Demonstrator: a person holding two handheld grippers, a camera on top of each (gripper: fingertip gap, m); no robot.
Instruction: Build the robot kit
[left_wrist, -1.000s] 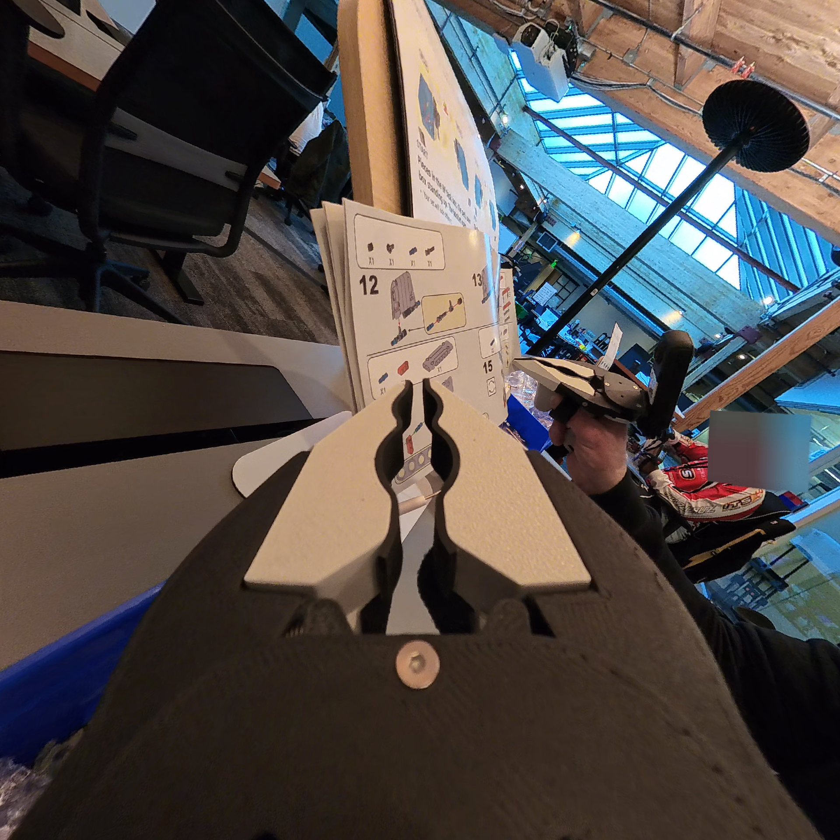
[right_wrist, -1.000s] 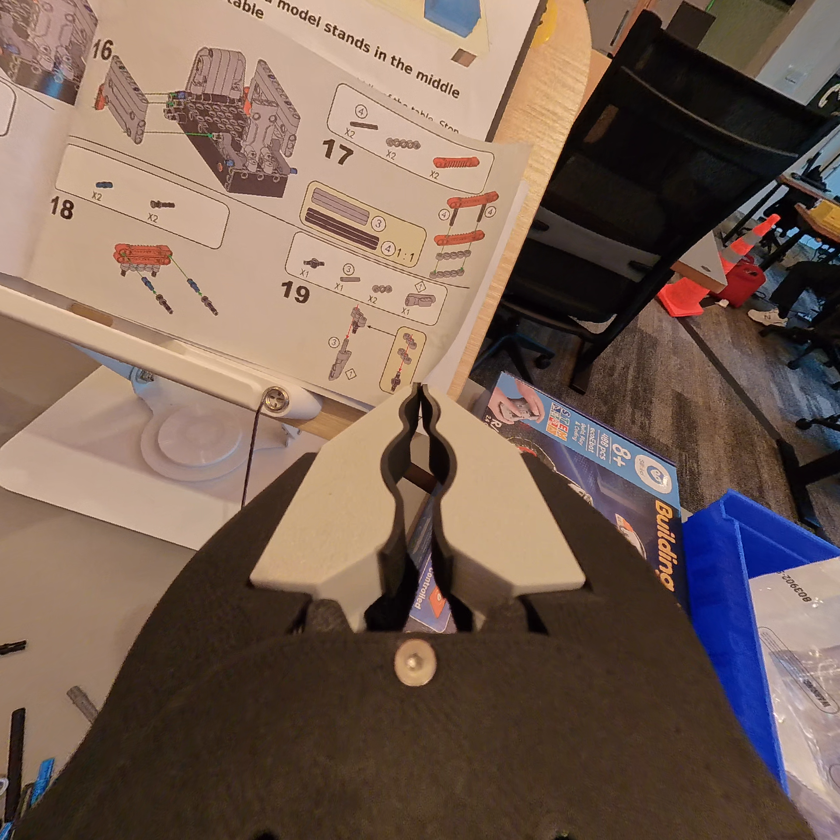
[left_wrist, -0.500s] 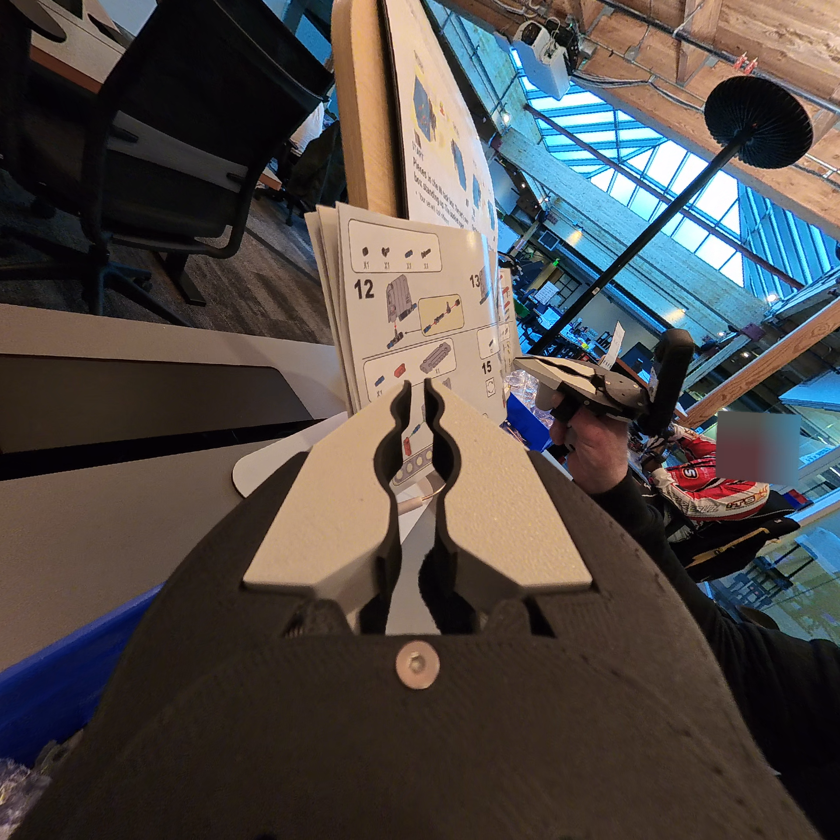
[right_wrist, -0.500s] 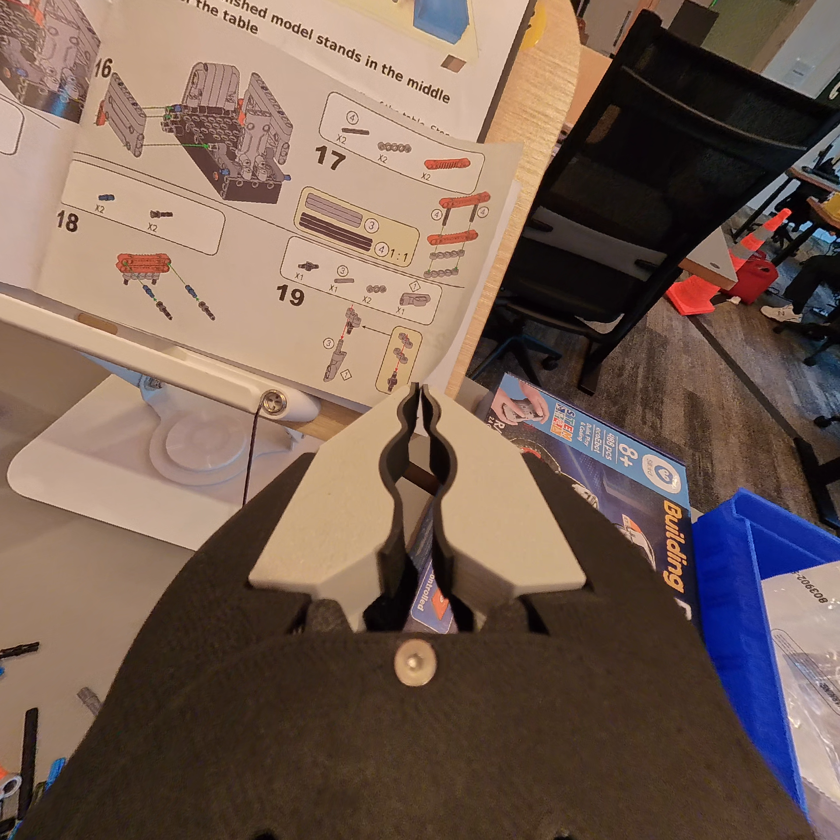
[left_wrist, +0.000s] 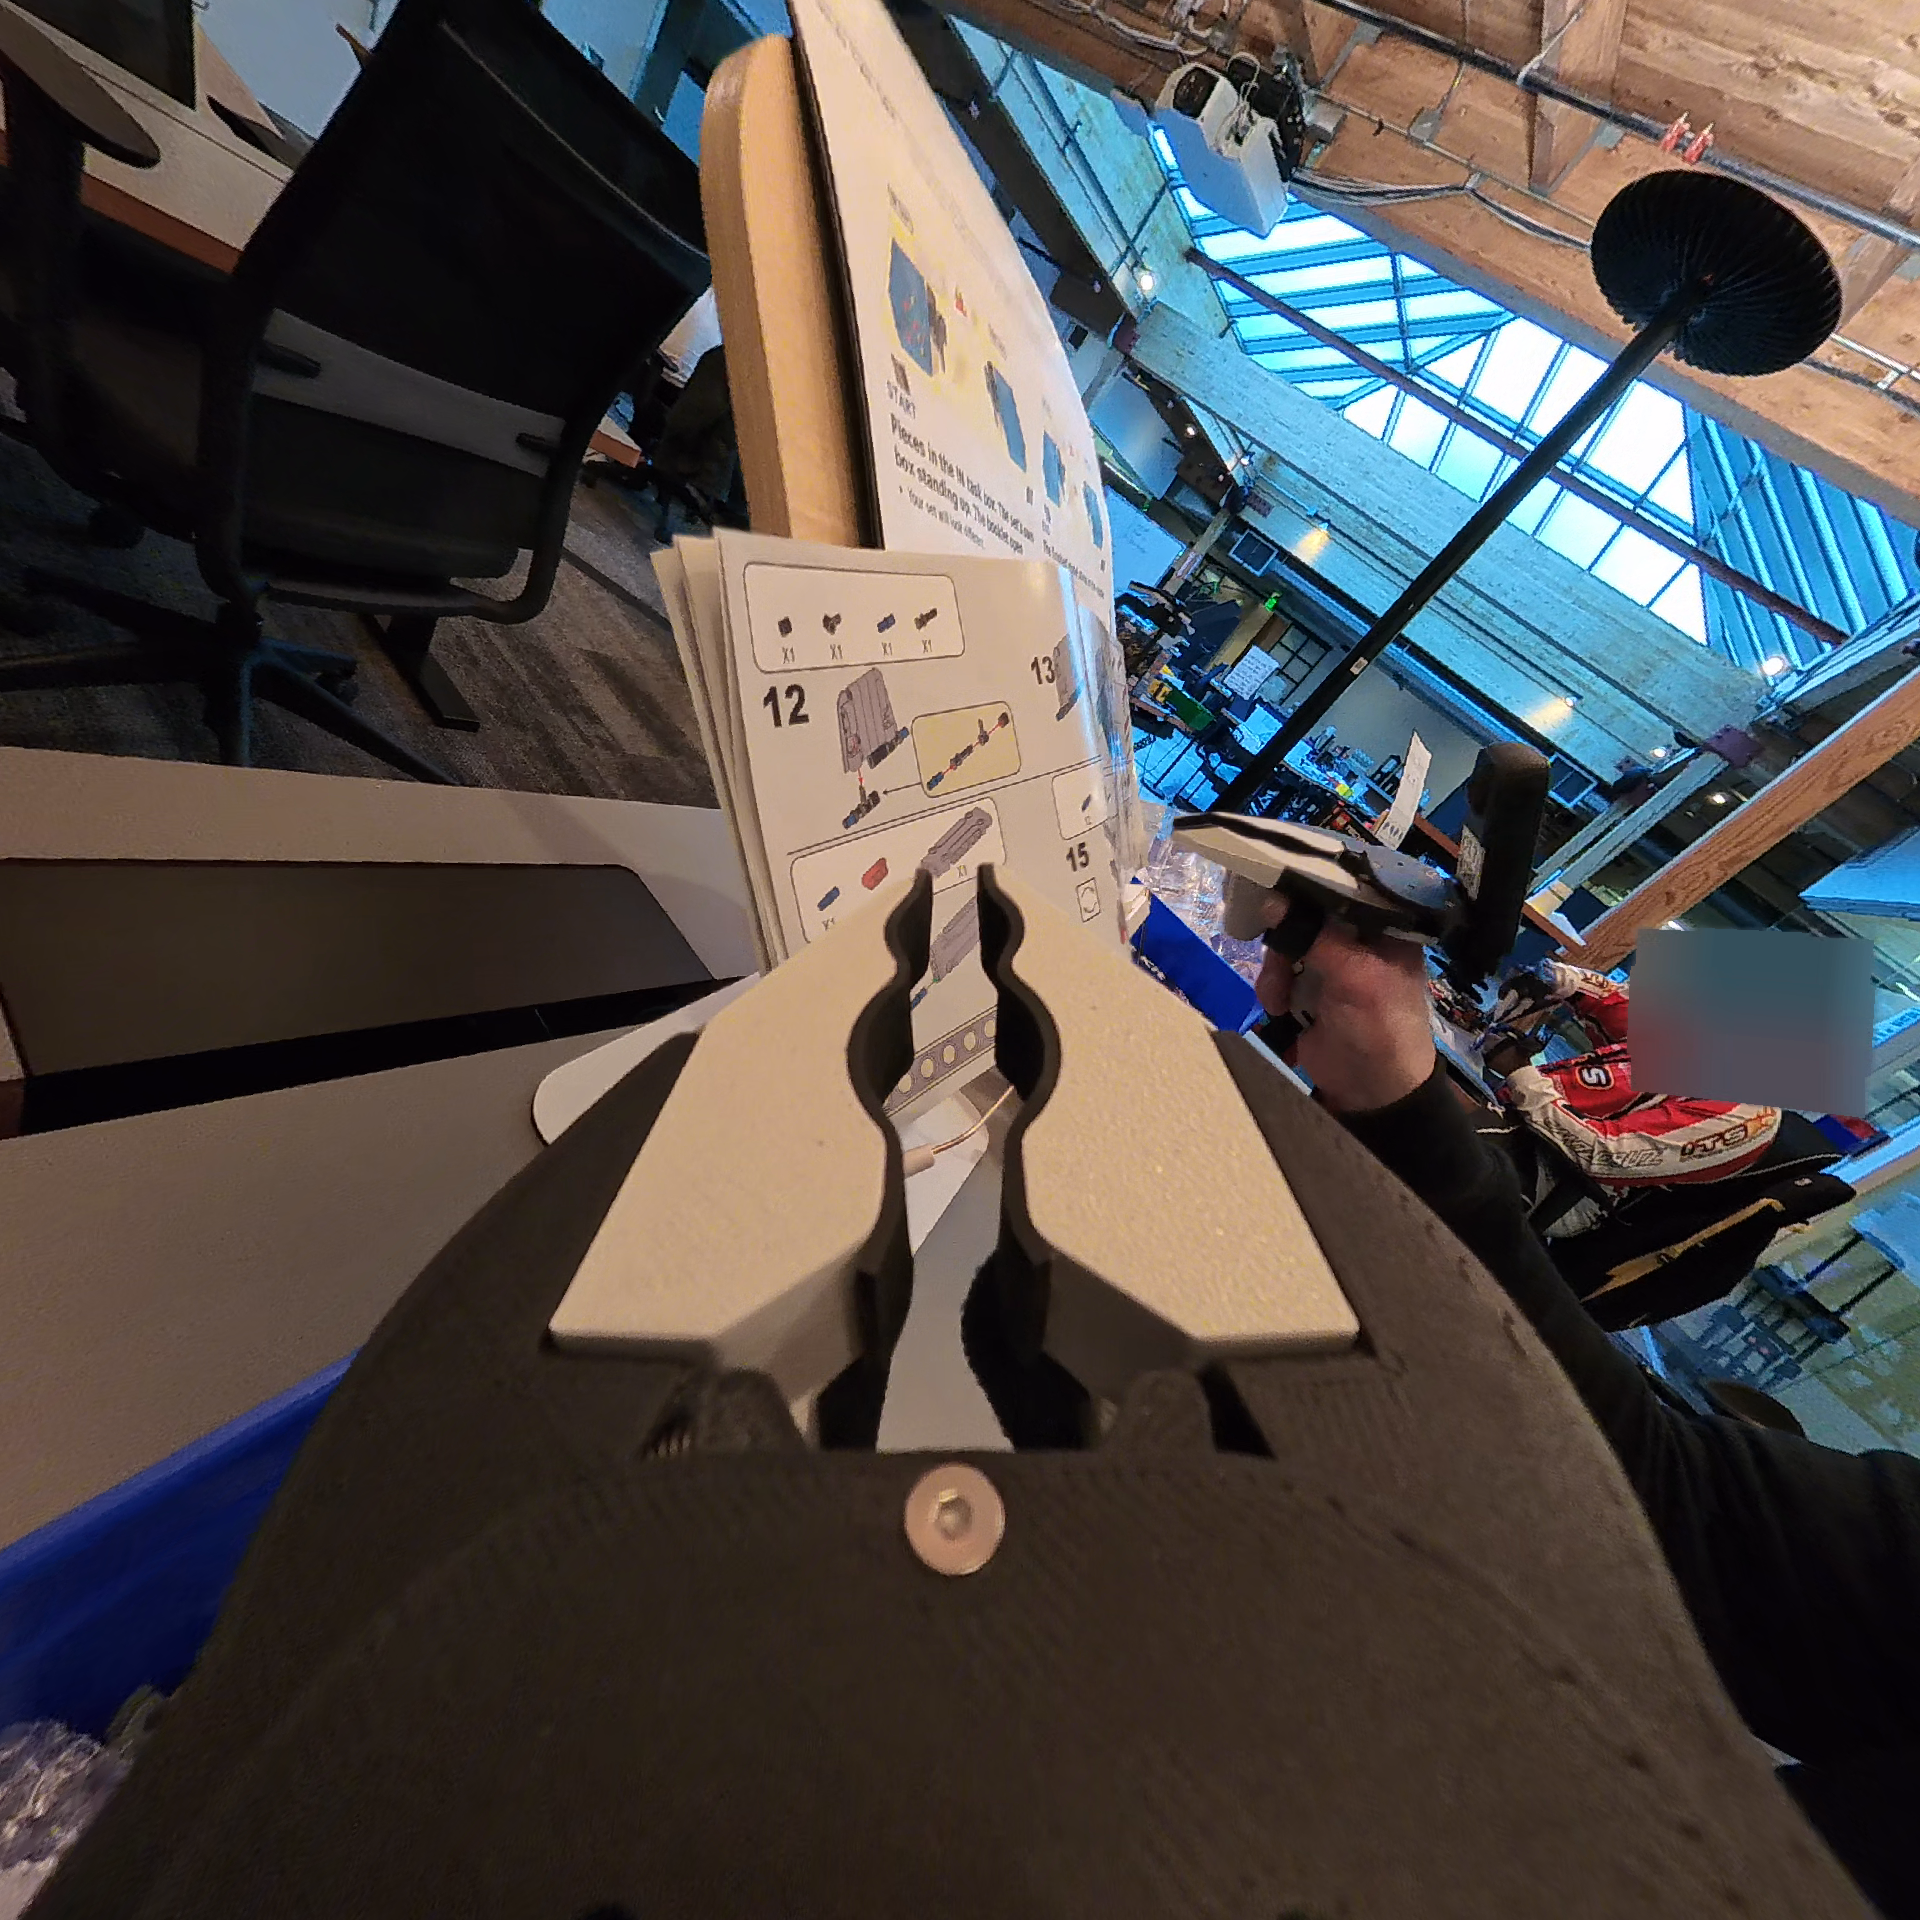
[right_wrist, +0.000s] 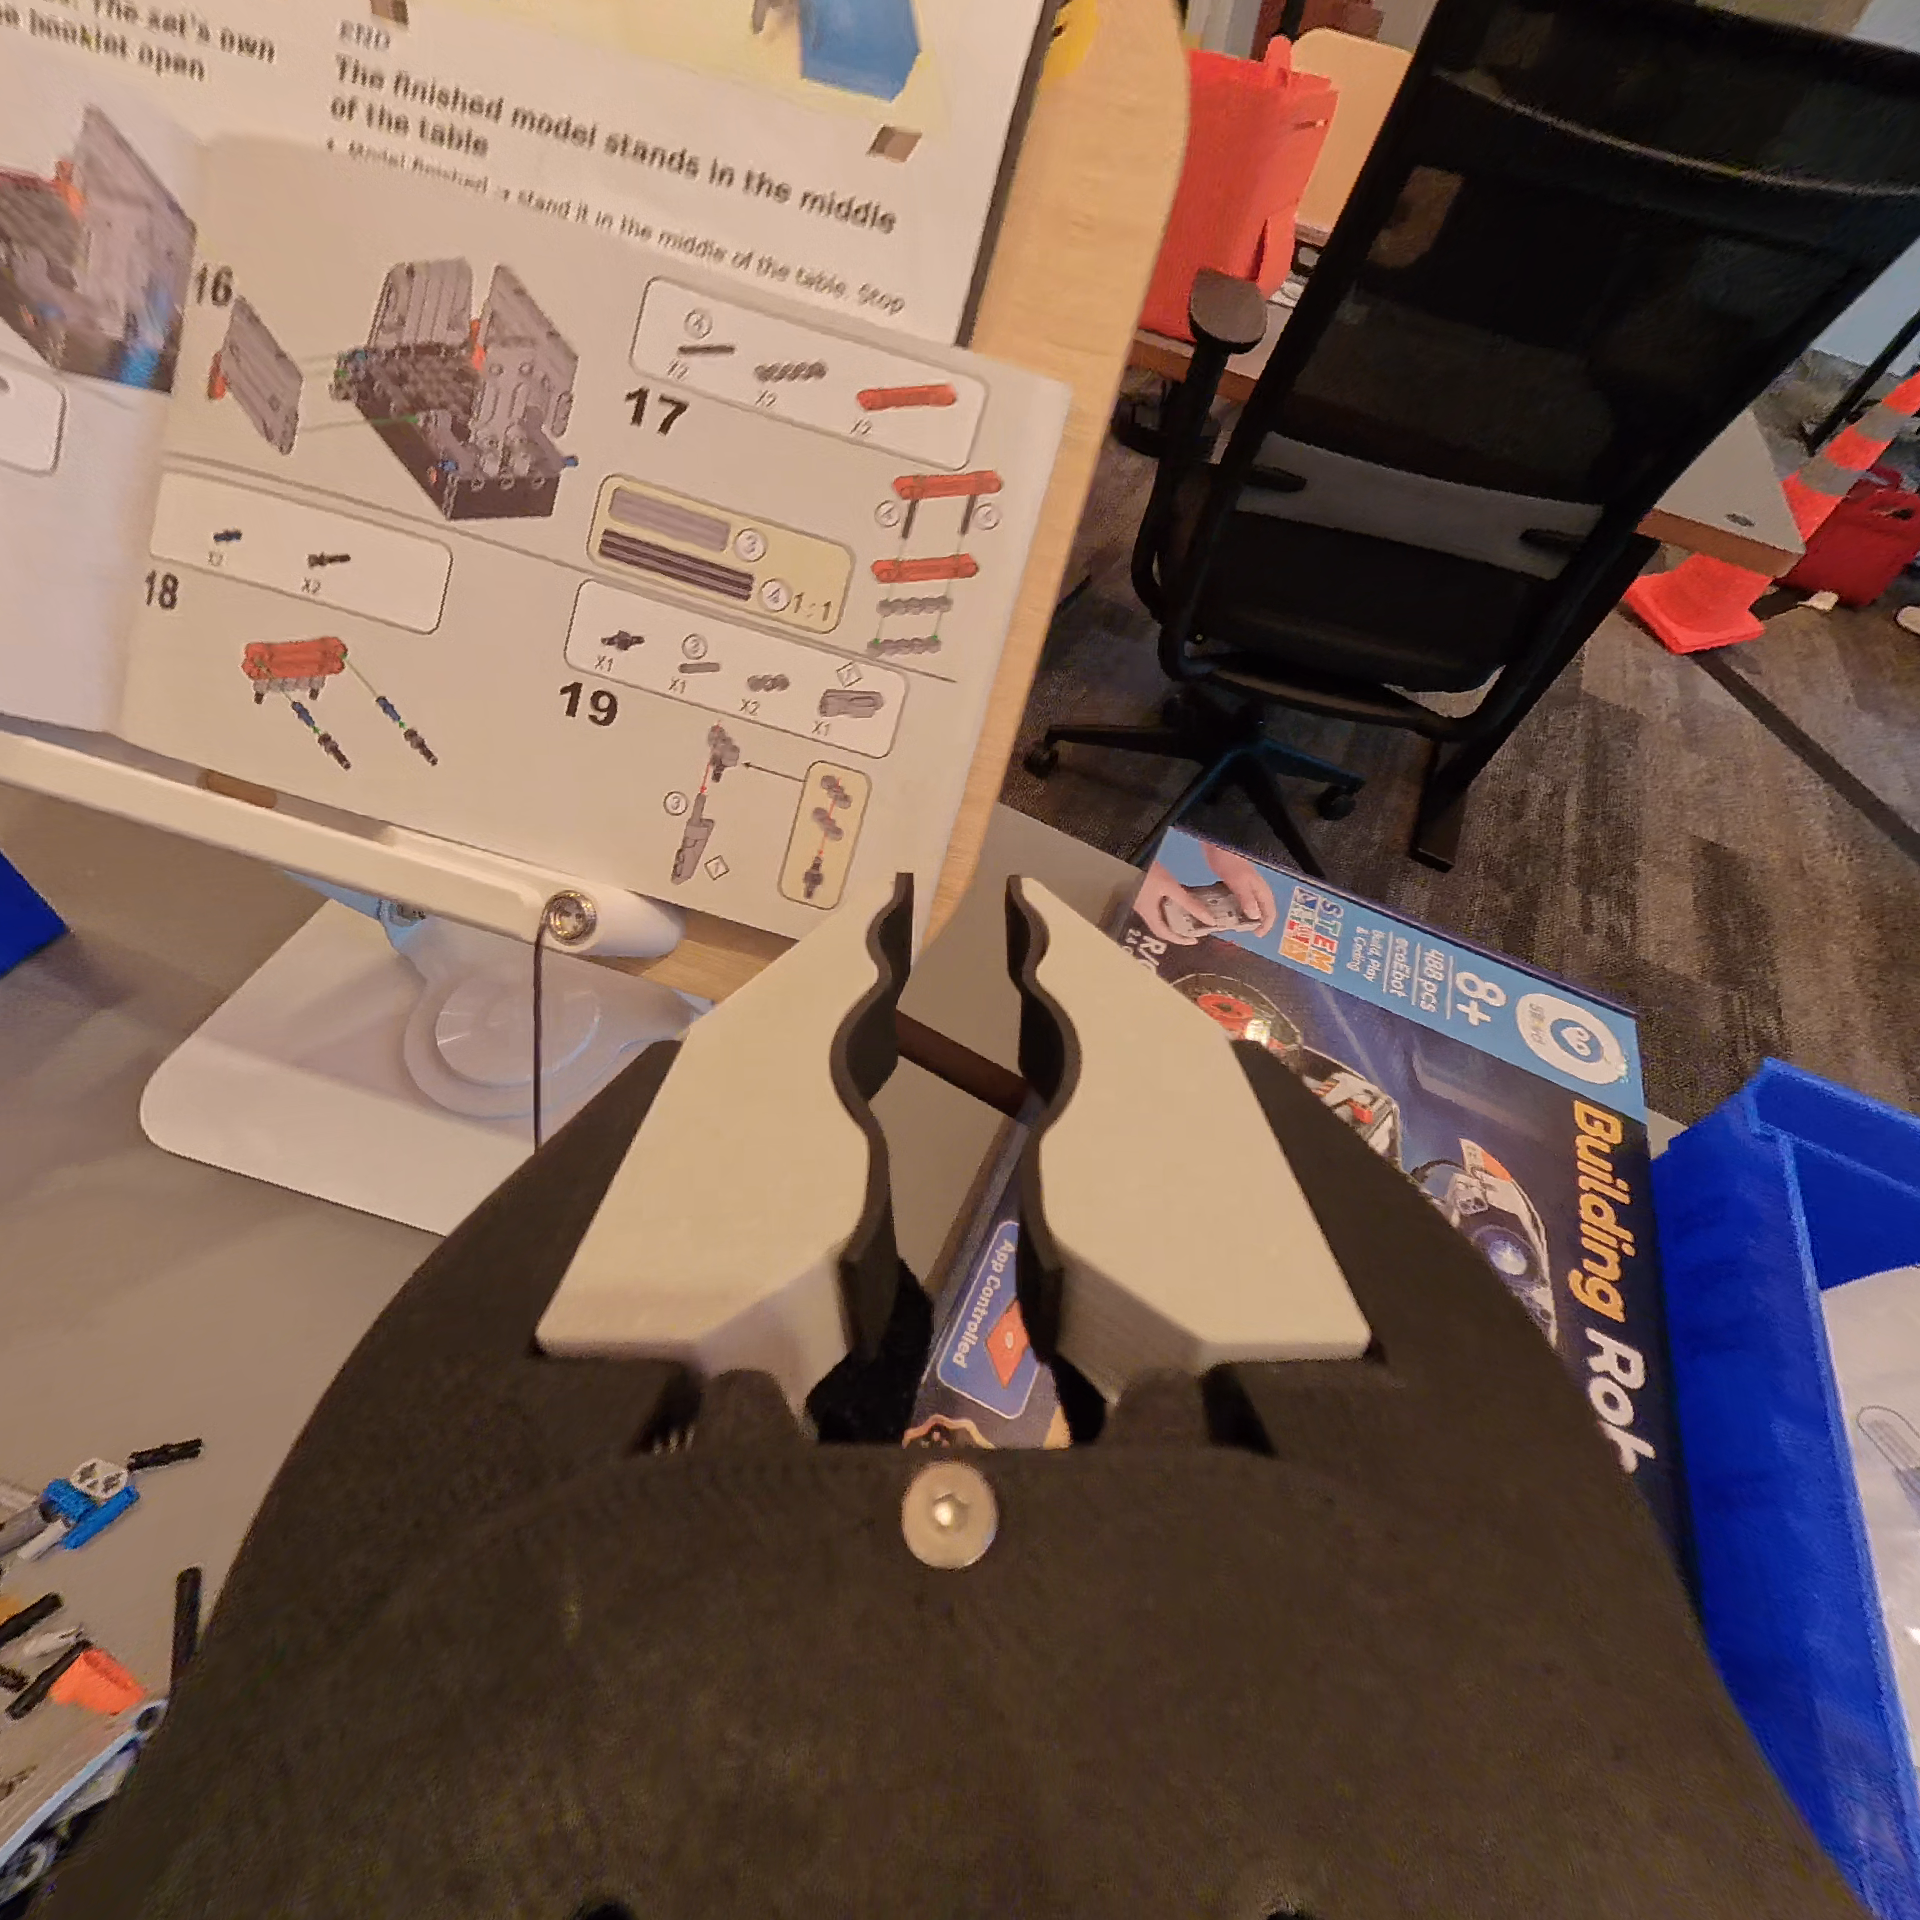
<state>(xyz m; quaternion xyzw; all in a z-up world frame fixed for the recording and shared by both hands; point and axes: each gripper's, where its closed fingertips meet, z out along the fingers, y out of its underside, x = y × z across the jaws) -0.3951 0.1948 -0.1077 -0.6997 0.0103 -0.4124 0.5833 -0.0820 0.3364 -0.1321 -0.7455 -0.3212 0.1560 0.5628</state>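
Observation:
My left gripper (left_wrist: 954, 883) is empty, its jaws a narrow gap apart. It points at the lower edge of an open instruction booklet (left_wrist: 883, 727) propped on a white stand. My right gripper (right_wrist: 961, 888) is empty with its jaws slightly open. It hovers in front of the booklet's right page (right_wrist: 520, 582) and the stand (right_wrist: 312, 1049), above a blue building-set box (right_wrist: 1403, 1039). In the left wrist view the right gripper (left_wrist: 1205, 831) is to the right of the booklet, held by a hand (left_wrist: 1340, 1018).
A wooden board (left_wrist: 779, 312) with a printed sheet stands behind the booklet. Blue bins sit at the right (right_wrist: 1766, 1351) and the lower left (left_wrist: 125, 1538). Loose small building pieces (right_wrist: 83, 1496) lie on the grey table. A black office chair (right_wrist: 1507, 416) stands beyond the table edge. The tips of one gripper are about 35 cm away from the tips of the other.
My right gripper's jaws, shut before, have parted a little. My left gripper's jaws have widened slightly. Both grippers stay close to the booklet, with only small shifts in view.

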